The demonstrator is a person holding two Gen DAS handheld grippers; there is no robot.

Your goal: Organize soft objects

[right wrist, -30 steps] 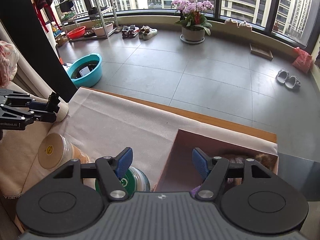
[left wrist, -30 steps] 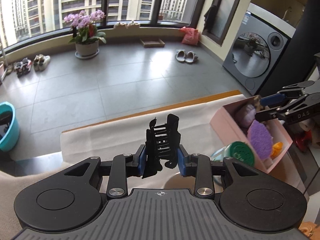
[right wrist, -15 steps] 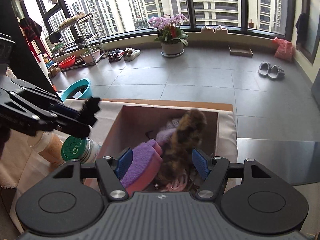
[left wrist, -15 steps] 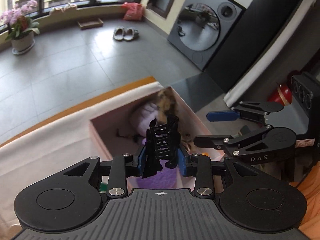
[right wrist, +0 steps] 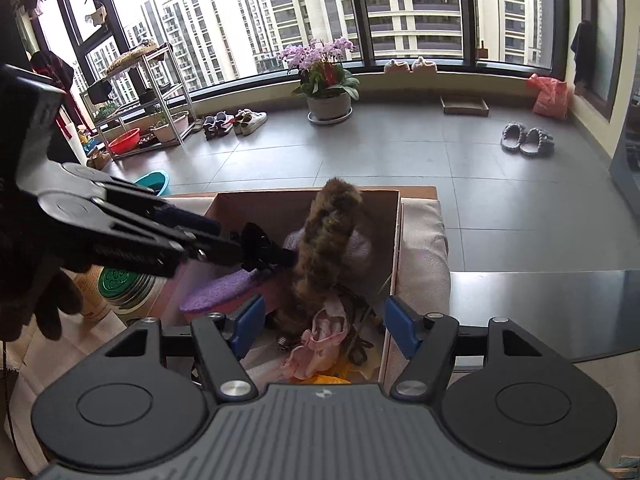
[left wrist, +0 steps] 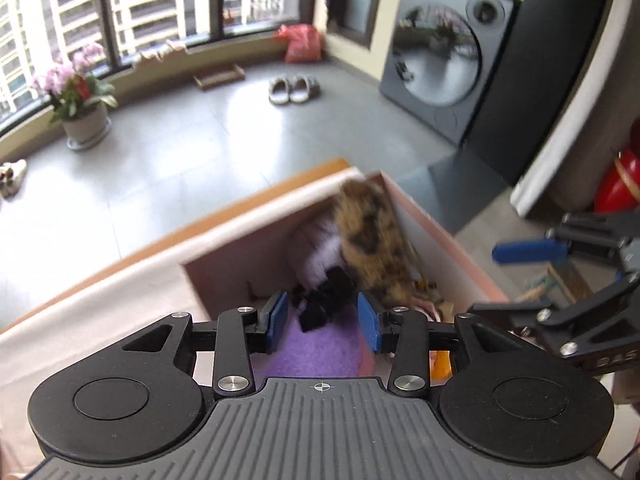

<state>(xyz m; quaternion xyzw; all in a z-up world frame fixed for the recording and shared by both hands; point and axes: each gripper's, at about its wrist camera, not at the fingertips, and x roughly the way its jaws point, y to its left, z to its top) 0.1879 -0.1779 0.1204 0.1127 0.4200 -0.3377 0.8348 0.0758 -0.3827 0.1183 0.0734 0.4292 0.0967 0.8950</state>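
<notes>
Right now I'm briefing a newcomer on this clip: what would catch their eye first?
The mottled brown fur piece standing tall in the pink box. Next, the black hair clip between the left gripper's open fingers, above a purple pad. The right gripper hangs open over the box.

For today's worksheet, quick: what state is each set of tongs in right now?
Left tongs: open, black clip loose between them, over the box.
Right tongs: open, empty.

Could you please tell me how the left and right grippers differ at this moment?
The left gripper is open above the pink box, with the black hair claw loose between its pads; the right gripper is open wider with nothing between its pads. Both have blue pads.
</notes>
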